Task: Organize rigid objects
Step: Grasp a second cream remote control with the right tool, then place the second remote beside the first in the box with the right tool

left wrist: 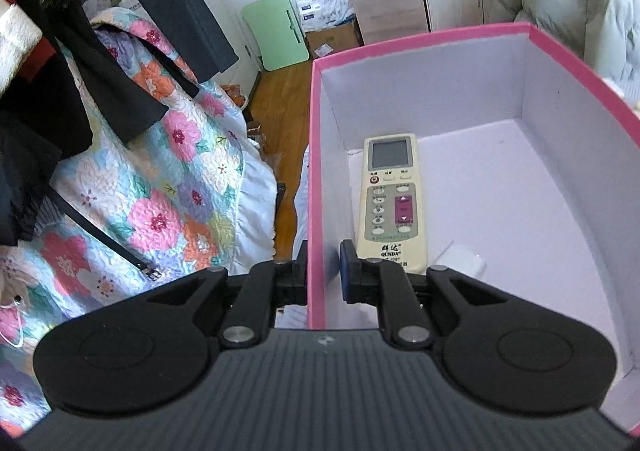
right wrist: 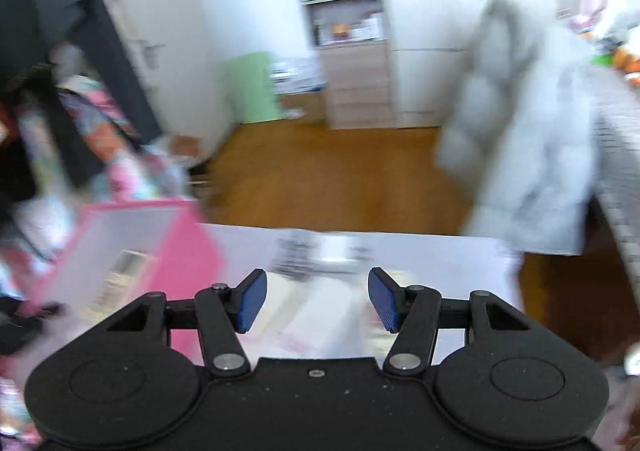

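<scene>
Left tongs [left wrist: 324, 275] astride box wall [left wrist: 318, 179], remote [left wrist: 392, 203] just beyond.

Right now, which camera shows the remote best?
The left wrist view: the remote lies sharp and face-up inside the pink box, its buttons readable. The right wrist view shows it only as a motion-blurred pale shape at the left edge.
</scene>
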Action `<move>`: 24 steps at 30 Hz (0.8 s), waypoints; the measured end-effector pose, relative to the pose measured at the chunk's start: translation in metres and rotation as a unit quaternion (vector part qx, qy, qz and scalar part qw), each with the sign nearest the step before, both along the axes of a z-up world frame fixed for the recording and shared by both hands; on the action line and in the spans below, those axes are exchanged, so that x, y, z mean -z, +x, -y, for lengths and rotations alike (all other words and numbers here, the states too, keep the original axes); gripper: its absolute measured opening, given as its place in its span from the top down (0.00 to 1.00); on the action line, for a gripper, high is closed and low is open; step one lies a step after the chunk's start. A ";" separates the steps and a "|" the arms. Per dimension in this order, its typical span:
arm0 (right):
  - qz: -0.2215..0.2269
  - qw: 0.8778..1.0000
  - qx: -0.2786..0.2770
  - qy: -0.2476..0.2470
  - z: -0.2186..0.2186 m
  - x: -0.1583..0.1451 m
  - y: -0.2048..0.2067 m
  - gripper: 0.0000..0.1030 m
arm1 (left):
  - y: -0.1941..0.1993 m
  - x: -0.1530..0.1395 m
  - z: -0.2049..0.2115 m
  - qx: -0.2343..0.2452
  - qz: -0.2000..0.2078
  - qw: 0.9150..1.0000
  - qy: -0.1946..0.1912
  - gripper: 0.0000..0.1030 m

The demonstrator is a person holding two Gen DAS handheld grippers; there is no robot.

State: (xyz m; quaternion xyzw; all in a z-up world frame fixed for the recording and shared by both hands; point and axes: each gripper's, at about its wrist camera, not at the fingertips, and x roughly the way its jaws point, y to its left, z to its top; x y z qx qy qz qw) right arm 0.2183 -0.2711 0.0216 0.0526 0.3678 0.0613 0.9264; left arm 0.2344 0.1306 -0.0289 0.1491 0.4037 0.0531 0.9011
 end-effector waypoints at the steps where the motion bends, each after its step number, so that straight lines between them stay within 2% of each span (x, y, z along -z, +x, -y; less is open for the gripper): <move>1: -0.004 1.000 0.002 -0.005 0.005 0.008 -0.001 0.40 | 0.000 0.001 0.002 0.000 -0.001 1.000 0.005 0.87; 5: -0.010 1.000 -0.008 -0.026 0.022 0.042 0.003 0.40 | 0.001 -0.002 0.002 -0.013 -0.005 1.000 0.003 0.87; 9: -0.010 0.998 0.014 -0.055 0.027 0.069 0.015 0.39 | -0.001 -0.007 0.003 -0.020 0.005 1.000 0.001 0.87; 14: -0.035 0.999 -0.022 -0.018 0.030 0.081 0.026 0.39 | -0.002 -0.004 0.006 -0.023 0.011 1.000 0.015 0.86; 17: -0.052 0.997 -0.046 -0.014 0.024 0.089 0.029 0.38 | -0.002 -0.004 0.006 -0.028 0.014 0.999 0.014 0.86; 19: -0.063 0.997 -0.040 -0.016 0.022 0.095 0.036 0.31 | -0.003 -0.004 0.006 -0.030 0.017 0.999 0.011 0.86; 24: -0.083 0.996 -0.038 -0.023 0.016 0.112 0.052 0.29 | -0.004 -0.003 0.006 -0.031 0.019 0.999 0.011 0.86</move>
